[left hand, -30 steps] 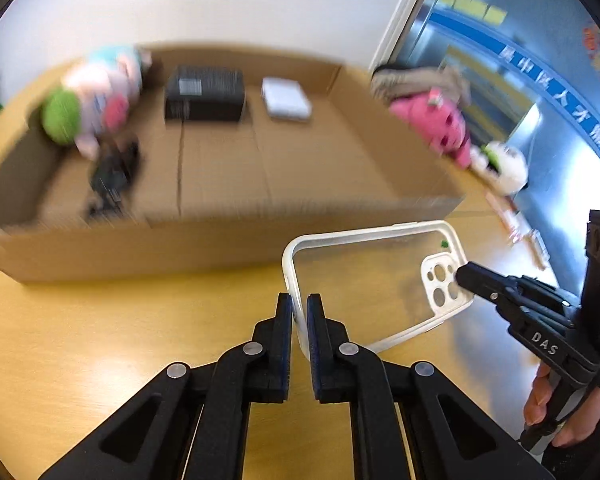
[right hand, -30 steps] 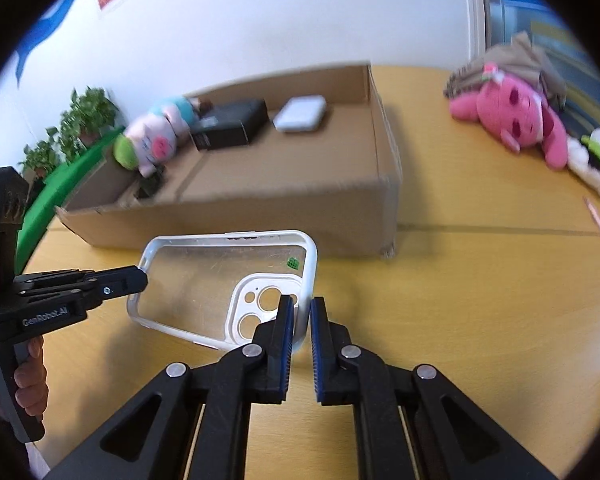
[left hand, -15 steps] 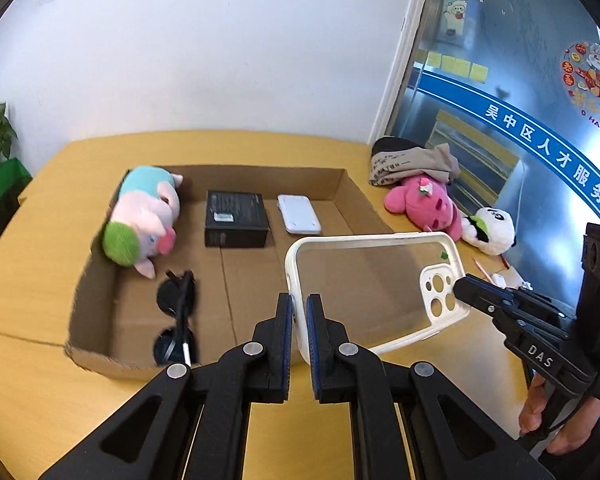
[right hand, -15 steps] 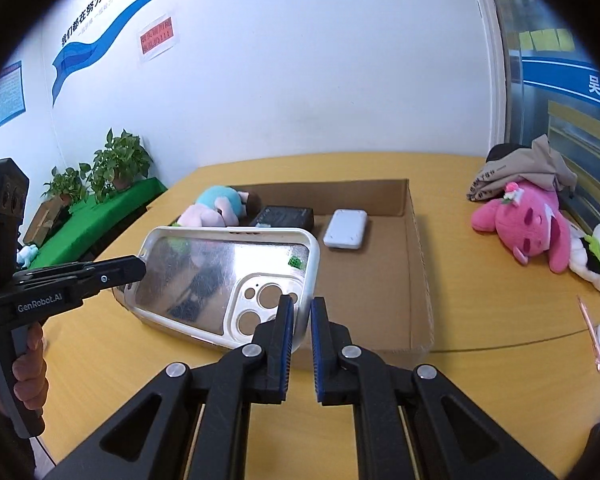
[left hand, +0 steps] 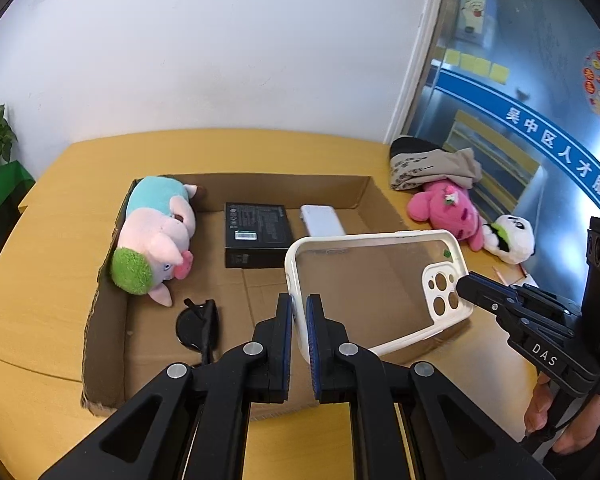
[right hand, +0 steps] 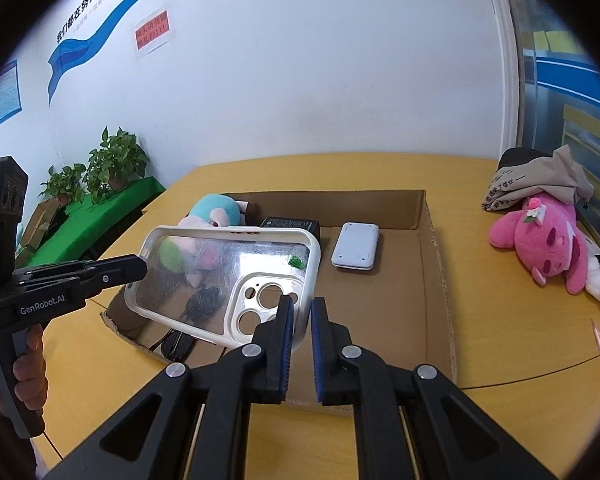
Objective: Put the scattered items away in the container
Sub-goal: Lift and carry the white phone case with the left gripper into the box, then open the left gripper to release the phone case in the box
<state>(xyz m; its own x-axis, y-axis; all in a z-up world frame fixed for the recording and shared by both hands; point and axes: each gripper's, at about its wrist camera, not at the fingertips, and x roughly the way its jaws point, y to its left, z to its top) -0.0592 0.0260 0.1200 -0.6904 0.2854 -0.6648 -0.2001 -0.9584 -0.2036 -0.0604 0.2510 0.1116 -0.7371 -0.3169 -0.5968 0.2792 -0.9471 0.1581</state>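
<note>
Up comes the phone case (left hand: 372,280) — a second ago it hung low in front of the cardboard box's near wall, and now both tools have lifted it above the open cardboard box (left hand: 112,320). Nearest, the left tool (left hand: 299,312) is clamped tight on the case's short plain end, blue pads squeezing the white rim. At the other end, the right tool (right hand: 299,316) is pinched shut on the rim beside the camera cutout, so the clear case hangs between the 2, off the bench (left hand: 40,300), tilted, over the right half of the box. In the right wrist view a person's hand (right hand: 30,364) grips the handle of the left tool.

Down in the box now: black sunglasses (left hand: 198,326) near the front wall, then a pink plush pig with a green snout and blue body (left hand: 156,240) along the left wall, a black box (left hand: 258,232) in the middle and a white power bank (left hand: 322,220) just beside it, toward the back wall.

Farther right, outside the box on the bench: a hot-pink plush (left hand: 444,212), a white panda plush (left hand: 510,238) touching it, and a beige cloth bundle (left hand: 432,168) behind them.
</note>
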